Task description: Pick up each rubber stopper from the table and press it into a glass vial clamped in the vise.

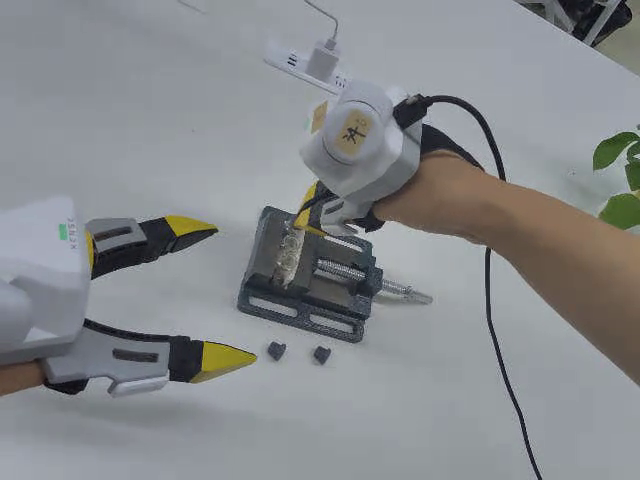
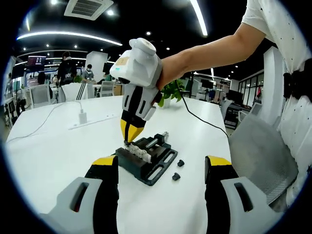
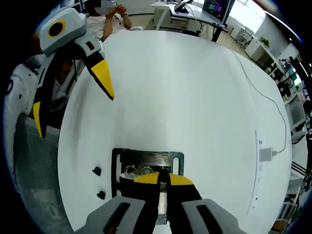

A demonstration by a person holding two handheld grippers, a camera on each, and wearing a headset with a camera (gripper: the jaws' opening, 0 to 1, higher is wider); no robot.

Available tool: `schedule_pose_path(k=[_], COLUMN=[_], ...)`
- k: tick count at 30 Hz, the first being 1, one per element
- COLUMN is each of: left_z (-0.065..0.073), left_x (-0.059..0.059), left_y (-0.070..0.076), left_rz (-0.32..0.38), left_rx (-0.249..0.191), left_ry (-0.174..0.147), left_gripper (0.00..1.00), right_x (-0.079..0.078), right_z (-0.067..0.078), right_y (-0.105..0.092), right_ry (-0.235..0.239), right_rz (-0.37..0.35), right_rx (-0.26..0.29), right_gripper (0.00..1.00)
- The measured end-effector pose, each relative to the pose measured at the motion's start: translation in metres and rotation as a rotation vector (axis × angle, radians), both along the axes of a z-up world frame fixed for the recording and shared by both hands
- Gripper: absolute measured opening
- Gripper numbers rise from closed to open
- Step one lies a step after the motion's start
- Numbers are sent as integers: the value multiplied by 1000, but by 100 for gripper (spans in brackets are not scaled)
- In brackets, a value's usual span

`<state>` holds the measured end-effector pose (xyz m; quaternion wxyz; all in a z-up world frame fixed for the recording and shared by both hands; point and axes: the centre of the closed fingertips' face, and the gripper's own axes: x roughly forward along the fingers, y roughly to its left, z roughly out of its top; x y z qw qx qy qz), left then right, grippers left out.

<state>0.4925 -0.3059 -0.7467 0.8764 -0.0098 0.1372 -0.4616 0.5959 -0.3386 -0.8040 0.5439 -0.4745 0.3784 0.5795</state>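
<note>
Nearest the head camera, the left gripper (image 1: 235, 292) is hovering at lower left above the desk (image 1: 150, 130). Its yellow-tipped fingers (image 1: 222, 358) are standing wide apart and holding nothing. Two dark rubber stoppers (image 1: 277, 350) are lying loose on the desk, side by side, just in front of the vise (image 1: 312, 312) and just beyond the lower finger of the left gripper. The vise is sitting flat on the desk and is clamping a short row of clear glass vials (image 1: 288, 256) between its plates. The right gripper (image 1: 303, 220) is pointing steeply down onto that row with its fingers drawn together at the tips. Whether a stopper is pinched between them is too small to tell. A power strip (image 1: 300, 62) is lying well behind the vise.

Handling, as a judgement: each stopper is looking small, light and soft, with a rubber surface likely to be gripping rather than slipping, so a gentle pinch should be enough. The better hold is probably across the sides of the upper part, leaving the plug end free and pointing down. Lying so low on the desk, a stopper is probably calling for a near-vertical approach with the tips straddling it. The vials are glass and likely fragile. Pressing is best kept straight along a vial's axis, since a sideways push is risking a crack.
</note>
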Motion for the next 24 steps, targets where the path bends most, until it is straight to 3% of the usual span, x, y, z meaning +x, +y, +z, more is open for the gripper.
schedule_pose_path(k=[8, 11, 24], left_z=[5, 5, 8], left_x=[1, 0, -2], left_y=[2, 3, 3], left_rz=[6, 6, 2], left_rx=[12, 20, 36], left_ry=[-9, -9, -11], left_gripper=[70, 70, 70], right_x=[4, 5, 0], right_z=[0, 1, 18], right_y=[0, -3, -4], right_ry=[38, 18, 42], right_rz=[-62, -70, -169], right_rx=[60, 69, 217], right_gripper=[0, 0, 5])
